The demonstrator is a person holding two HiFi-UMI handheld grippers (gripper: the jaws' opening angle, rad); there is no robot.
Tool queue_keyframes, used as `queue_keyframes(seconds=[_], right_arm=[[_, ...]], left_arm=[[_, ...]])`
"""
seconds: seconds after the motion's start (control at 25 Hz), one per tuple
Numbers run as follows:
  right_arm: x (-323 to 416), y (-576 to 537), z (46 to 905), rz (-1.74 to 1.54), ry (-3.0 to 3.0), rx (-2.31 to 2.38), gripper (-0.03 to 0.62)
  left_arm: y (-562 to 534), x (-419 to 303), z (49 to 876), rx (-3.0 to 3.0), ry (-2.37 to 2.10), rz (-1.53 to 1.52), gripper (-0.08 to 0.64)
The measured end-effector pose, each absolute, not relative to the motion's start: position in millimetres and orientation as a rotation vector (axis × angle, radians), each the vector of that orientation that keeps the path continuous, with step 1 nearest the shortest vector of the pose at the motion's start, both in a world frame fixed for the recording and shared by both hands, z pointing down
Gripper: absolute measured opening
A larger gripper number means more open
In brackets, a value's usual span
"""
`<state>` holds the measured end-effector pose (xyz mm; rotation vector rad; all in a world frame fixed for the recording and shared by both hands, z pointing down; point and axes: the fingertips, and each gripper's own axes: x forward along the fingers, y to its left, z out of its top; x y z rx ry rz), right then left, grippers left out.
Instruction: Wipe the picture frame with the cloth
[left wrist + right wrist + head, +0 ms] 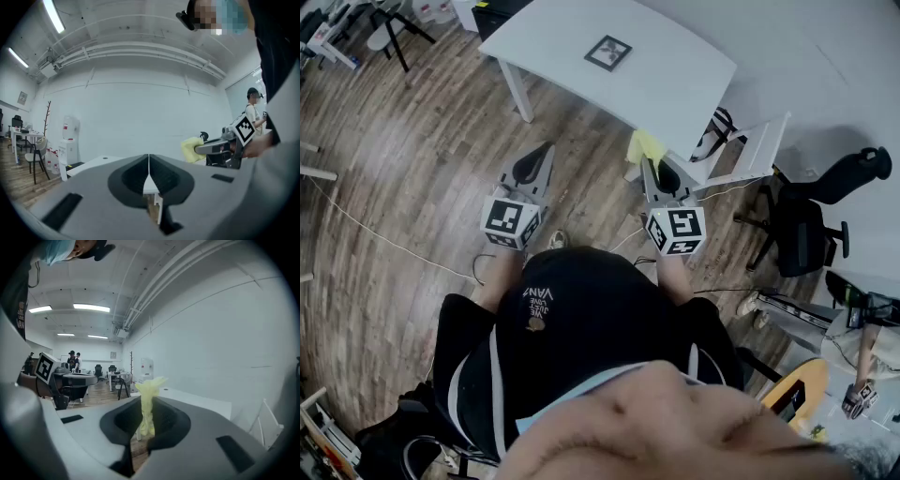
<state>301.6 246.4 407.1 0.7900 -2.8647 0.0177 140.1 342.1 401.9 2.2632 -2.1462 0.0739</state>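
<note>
Fingers (93, 432) of the right gripper (648, 161) are clamped on the yellow cloth (147, 399), which rises between them as a bunched, upright twist. Fingers (98, 197) of the left gripper (149, 168) are pressed together along a single seam, with nothing between them.

Head view: both grippers are held side by side in front of the person, above the wooden floor (412, 159) and pointing towards the white table (675, 84). The cloth's free end shows at the table's near edge. The picture frame (608, 52), square with a dark border, lies flat on the tabletop, well apart from both grippers and from the cloth. A black office chair (802, 225) stands to the right of the table.

Left gripper view: the right gripper appears at the right with the cloth at its tip, and a water dispenser (70, 140) stands against the far wall.
</note>
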Motion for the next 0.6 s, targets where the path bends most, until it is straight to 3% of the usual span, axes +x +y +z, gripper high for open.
queue_keyframes(seconds=[0.6], right_arm=[[250.5, 246.5, 407.9, 0.072, -2.855, 0.942, 0.044]], left_arm=[[332.2, 78.7, 412.1, 2.366, -2.031, 0.079, 0.017]])
